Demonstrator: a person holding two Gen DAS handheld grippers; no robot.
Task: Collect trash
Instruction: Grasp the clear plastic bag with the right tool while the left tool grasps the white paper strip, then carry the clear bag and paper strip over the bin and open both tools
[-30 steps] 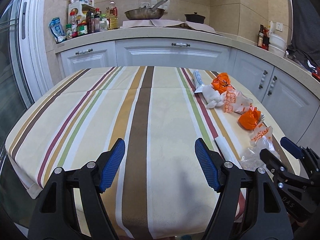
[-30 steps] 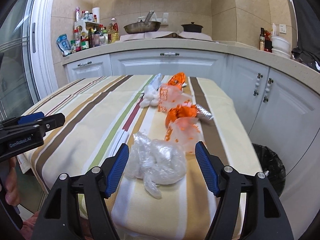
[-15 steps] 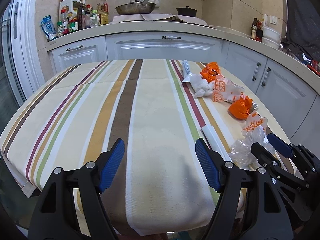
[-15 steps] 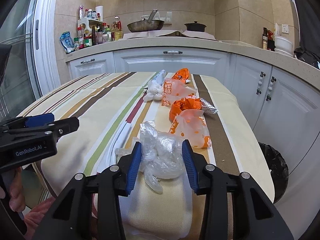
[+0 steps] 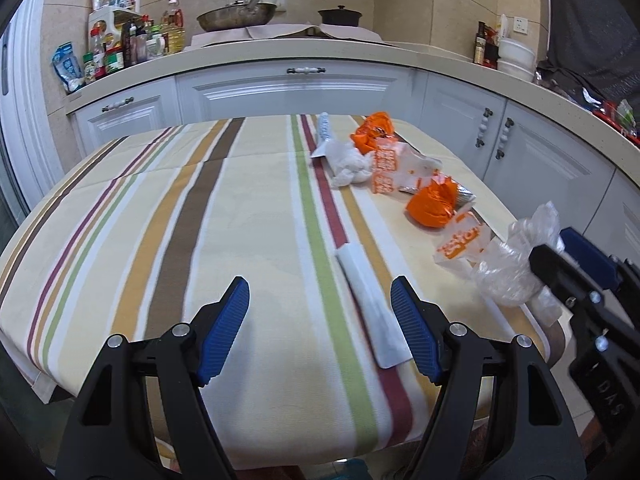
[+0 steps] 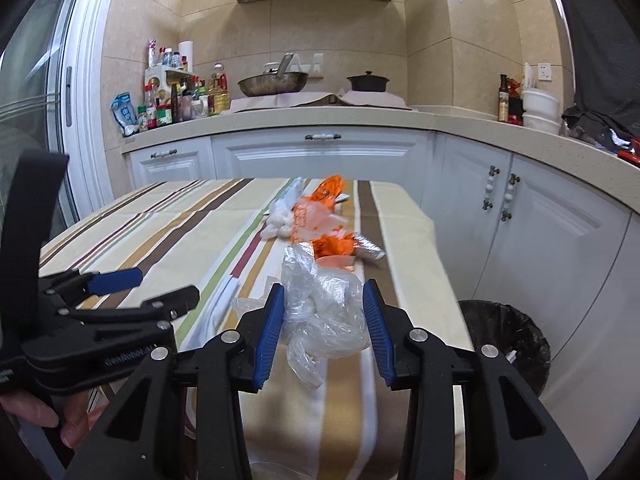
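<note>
Crumpled clear plastic bag (image 6: 320,304) sits clenched in the right claw (image 6: 323,328), lifted off the table (image 6: 192,236), with the black-lined trash bin (image 6: 504,340) just right; left claw (image 5: 320,328) gapes, released.

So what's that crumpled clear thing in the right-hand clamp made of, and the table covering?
The clear bag looks like thin, glossy plastic film: it is see-through, creased, and catches highlights where the right gripper squeezes it. The tablecloth looks like matte woven fabric, probably cotton or a blend: it shows fold creases, drapes over the edge and has no shine.
</note>
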